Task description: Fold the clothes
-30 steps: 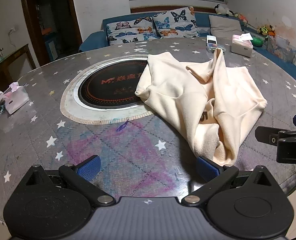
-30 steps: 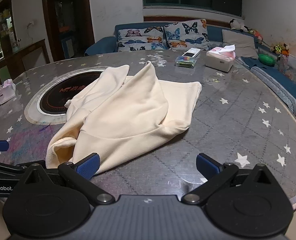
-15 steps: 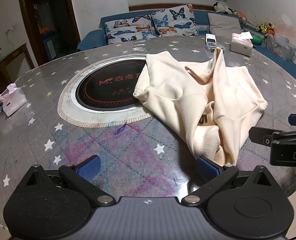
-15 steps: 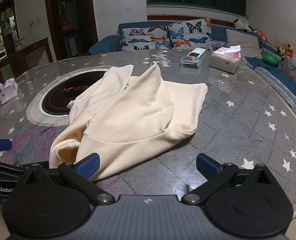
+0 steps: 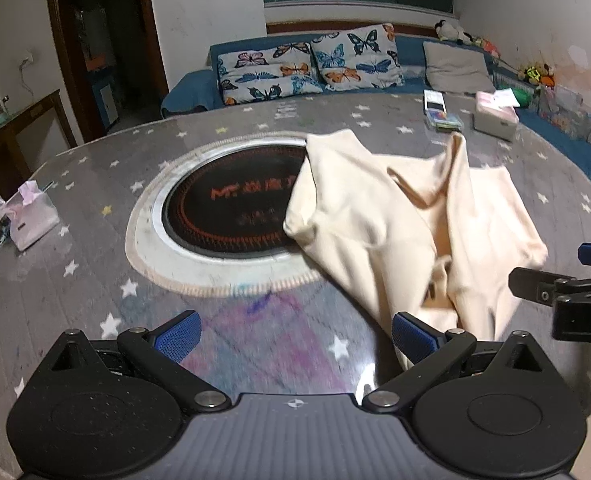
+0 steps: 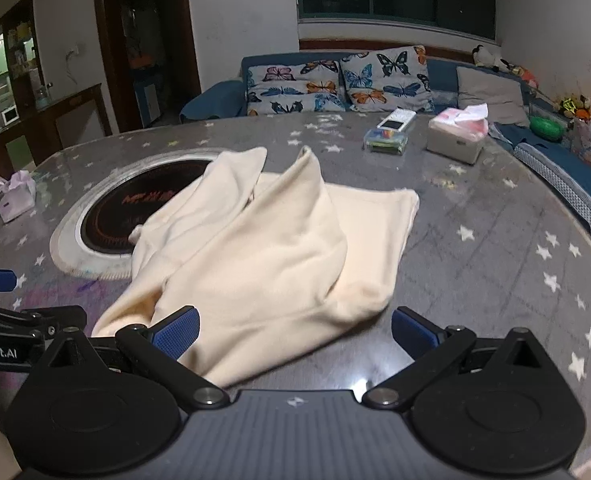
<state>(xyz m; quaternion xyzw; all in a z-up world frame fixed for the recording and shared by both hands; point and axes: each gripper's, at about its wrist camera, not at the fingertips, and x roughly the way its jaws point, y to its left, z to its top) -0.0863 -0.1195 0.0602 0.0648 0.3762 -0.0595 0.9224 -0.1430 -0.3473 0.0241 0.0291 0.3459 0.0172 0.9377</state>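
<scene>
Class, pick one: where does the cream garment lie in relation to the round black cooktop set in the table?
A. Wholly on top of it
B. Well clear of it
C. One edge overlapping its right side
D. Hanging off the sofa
C: the cream garment drapes over the right side of the cooktop, most of which stays uncovered.

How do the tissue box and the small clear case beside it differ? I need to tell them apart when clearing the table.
The tissue box is taller, opaque and pale, with pink-and-white tissue sticking out of its top. The clear case is lower and see-through, showing small coloured items inside, with a white device lying across its far end. Both sit on the far side of the table, beyond the cream garment.
</scene>
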